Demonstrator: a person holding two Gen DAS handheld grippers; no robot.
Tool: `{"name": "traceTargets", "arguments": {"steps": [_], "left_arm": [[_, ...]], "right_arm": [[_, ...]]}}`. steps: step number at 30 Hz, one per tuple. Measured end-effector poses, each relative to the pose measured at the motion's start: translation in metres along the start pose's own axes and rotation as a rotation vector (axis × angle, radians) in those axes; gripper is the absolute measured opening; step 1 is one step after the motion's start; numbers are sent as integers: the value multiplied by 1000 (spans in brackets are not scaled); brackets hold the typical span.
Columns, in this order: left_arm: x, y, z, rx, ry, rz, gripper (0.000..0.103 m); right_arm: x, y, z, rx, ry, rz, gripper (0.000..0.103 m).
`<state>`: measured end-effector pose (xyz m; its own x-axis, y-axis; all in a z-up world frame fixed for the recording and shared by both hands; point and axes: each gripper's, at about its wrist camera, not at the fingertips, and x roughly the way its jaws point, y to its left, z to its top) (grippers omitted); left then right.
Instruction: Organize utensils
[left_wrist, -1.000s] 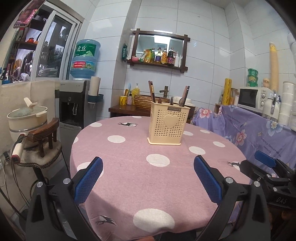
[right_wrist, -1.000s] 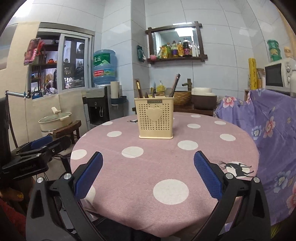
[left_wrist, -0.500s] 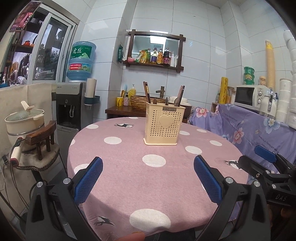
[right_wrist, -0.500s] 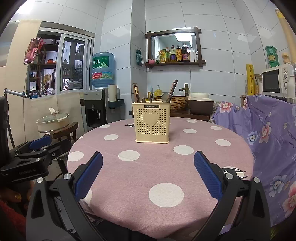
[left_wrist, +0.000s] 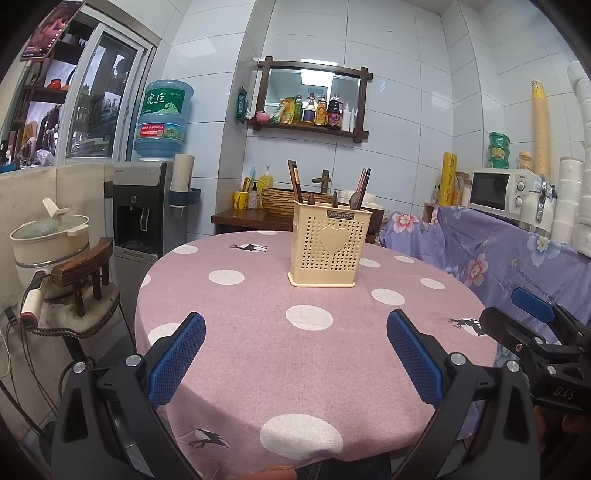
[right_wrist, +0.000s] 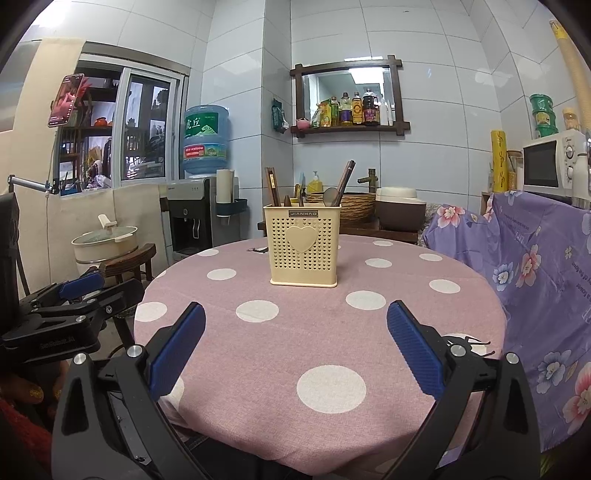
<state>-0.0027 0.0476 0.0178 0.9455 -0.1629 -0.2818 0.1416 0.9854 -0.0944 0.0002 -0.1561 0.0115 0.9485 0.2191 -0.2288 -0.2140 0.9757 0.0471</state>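
Note:
A cream perforated utensil holder (left_wrist: 328, 246) (right_wrist: 303, 248) with a heart on its front stands upright on the round pink polka-dot table (left_wrist: 258, 332) (right_wrist: 314, 332). Dark chopsticks (left_wrist: 294, 180) (right_wrist: 271, 186) and a spoon (left_wrist: 356, 199) (right_wrist: 330, 195) stick up out of it. My left gripper (left_wrist: 295, 338) is open over the table's near edge, well short of the holder. My right gripper (right_wrist: 295, 338) is open too, likewise held back from the holder. Nothing lies between either pair of fingers. Each gripper shows at the side of the other's view.
A water dispenser (left_wrist: 147, 206) and a stool with a pot (left_wrist: 48, 236) stand left of the table. A purple floral cloth (left_wrist: 498, 254) covers a counter on the right with a microwave (left_wrist: 502, 190). A wooden side table with a basket (right_wrist: 354, 208) sits behind.
Both grippers have drawn back and lifted slightly, so the holder looks smaller and farther away. Both stay open and empty. The holder has not moved.

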Motion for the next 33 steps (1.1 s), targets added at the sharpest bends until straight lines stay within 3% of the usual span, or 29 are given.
{"name": "traceTargets", "arguments": {"steps": [33], "left_arm": [[3,0,-4,-10,16,-9,98]], "right_arm": [[3,-1,-4,-1,10,-1,97]]}}
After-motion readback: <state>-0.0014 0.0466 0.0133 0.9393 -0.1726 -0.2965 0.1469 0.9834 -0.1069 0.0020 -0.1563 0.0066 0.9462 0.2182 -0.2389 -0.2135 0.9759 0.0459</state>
